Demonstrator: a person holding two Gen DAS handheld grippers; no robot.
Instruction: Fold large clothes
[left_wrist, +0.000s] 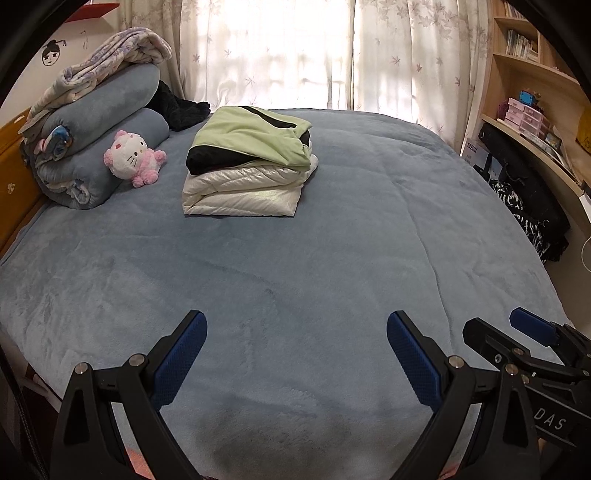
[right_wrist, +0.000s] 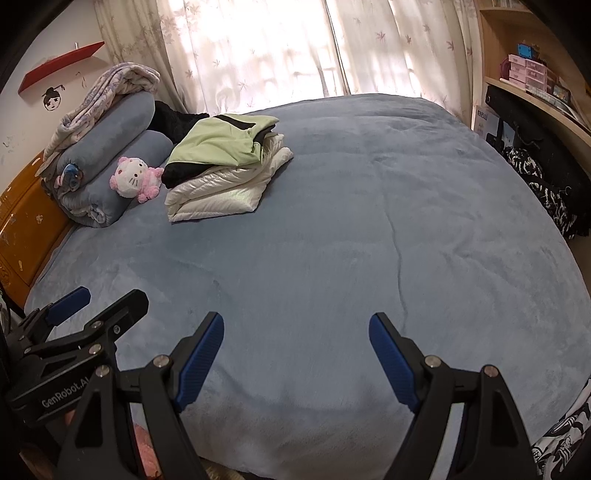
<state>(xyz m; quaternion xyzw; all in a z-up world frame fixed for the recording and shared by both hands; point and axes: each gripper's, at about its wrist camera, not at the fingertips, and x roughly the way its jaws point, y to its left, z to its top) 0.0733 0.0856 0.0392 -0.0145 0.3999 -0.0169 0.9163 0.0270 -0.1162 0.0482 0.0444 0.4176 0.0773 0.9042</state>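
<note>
A folded light-green and black jacket (left_wrist: 255, 142) lies on top of a folded white puffer coat (left_wrist: 243, 190) at the far middle-left of the blue bed (left_wrist: 314, 266). The stack also shows in the right wrist view, the green jacket (right_wrist: 218, 142) over the white coat (right_wrist: 221, 192). My left gripper (left_wrist: 295, 325) is open and empty above the bed's near edge. My right gripper (right_wrist: 297, 325) is open and empty beside it, seen from the left wrist view at the right (left_wrist: 513, 326). The left gripper shows at the left of the right wrist view (right_wrist: 107, 295).
Rolled blue blankets (left_wrist: 99, 140) with a floral quilt on top and a pink-white plush cat (left_wrist: 131, 157) sit at the orange headboard (right_wrist: 26, 221). A dark garment (left_wrist: 181, 109) lies behind them. Curtains hang at the far side. Wooden shelves (left_wrist: 532, 74) and black-white clothes (left_wrist: 524, 214) stand right.
</note>
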